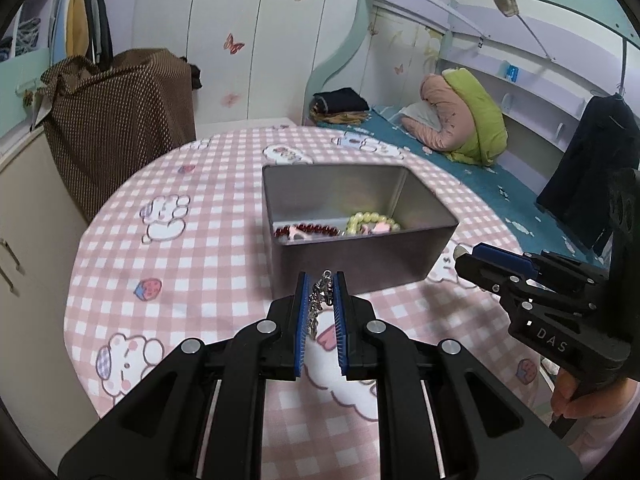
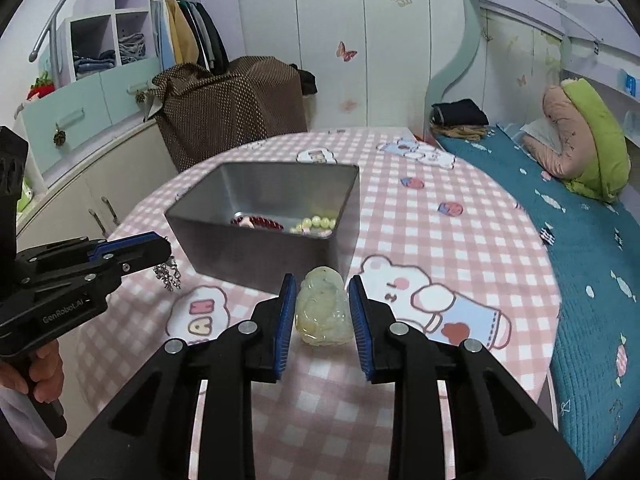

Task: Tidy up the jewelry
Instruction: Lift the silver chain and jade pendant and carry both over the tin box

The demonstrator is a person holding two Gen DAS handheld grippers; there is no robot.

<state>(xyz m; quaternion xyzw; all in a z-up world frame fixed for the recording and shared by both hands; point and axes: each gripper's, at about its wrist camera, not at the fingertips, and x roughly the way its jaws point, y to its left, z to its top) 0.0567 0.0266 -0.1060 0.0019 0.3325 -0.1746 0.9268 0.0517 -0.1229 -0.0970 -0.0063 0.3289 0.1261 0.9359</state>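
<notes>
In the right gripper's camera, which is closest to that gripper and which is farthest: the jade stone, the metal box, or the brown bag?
1. Jade stone: between the right gripper's fingers.
2. Metal box: just behind it, slightly left, on the table.
3. Brown bag: far back left, beyond the table.

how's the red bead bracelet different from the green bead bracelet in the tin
The red bracelet has small dark beads; the green bracelet has larger, pale yellow-green ones. Red lies toward the tin's left, green toward its right. Both lie on the tin's floor.
</notes>
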